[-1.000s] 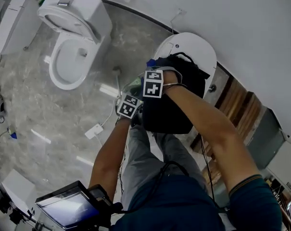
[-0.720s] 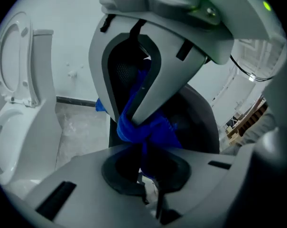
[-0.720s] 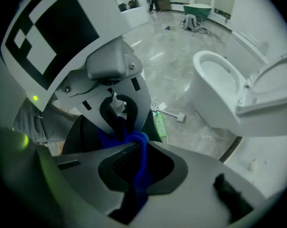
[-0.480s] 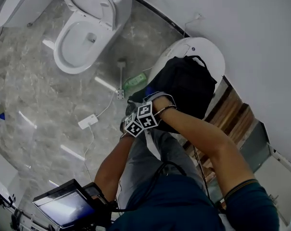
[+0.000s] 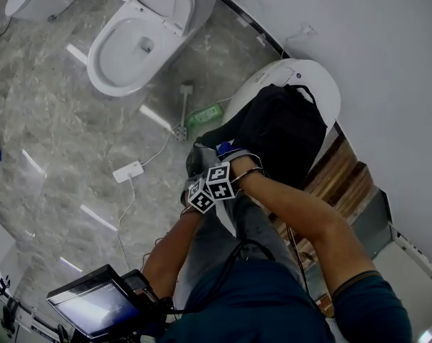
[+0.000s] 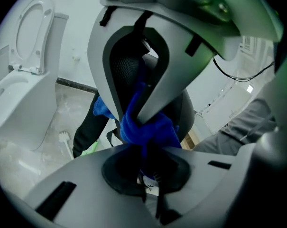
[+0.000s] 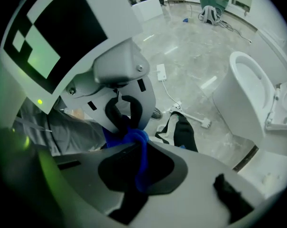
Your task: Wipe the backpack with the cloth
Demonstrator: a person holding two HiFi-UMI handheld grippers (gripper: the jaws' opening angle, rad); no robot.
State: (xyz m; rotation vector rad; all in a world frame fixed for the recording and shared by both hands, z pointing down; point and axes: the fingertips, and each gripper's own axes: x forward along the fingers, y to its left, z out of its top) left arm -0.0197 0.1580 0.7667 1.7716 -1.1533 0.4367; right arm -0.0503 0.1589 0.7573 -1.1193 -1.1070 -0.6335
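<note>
- A bathroom with a grey marbled floor [image 5: 44,113] and a plain white wall [image 5: 387,27]. The head view looks steeply down on it.
- An open white toilet [image 5: 141,38] stands at the upper left, lid up. A second white toilet [image 5: 328,84] (lid closed) stands to its right, against the wall.
- The black backpack [image 5: 283,127] lies on that closed lid and covers most of it, with its carry loop toward the wall.
- Wooden boards [image 5: 348,174] lie on the floor to the right of the backpack.
- The person's two forearms reach out over grey trousers [image 5: 216,245] toward the backpack's near-left edge. A small screen [image 5: 94,307] sits at the bottom left of the head view.
- The left gripper [image 6: 142,126] and the right gripper [image 7: 129,136] are side by side at that edge, with their marker cubes touching or nearly so.
- The blue cloth [image 6: 155,129] is bunched between them, at the backpack's near-left edge. The left gripper's jaws are closed tight on one fold of it, with the black backpack right behind. The right gripper's jaws pinch another twisted strand (both grips show plainly in the gripper views).
- On the floor between the two toilets lie a green bottle [image 5: 205,118] and a white power strip [image 5: 128,171] with its cord trailing.
</note>
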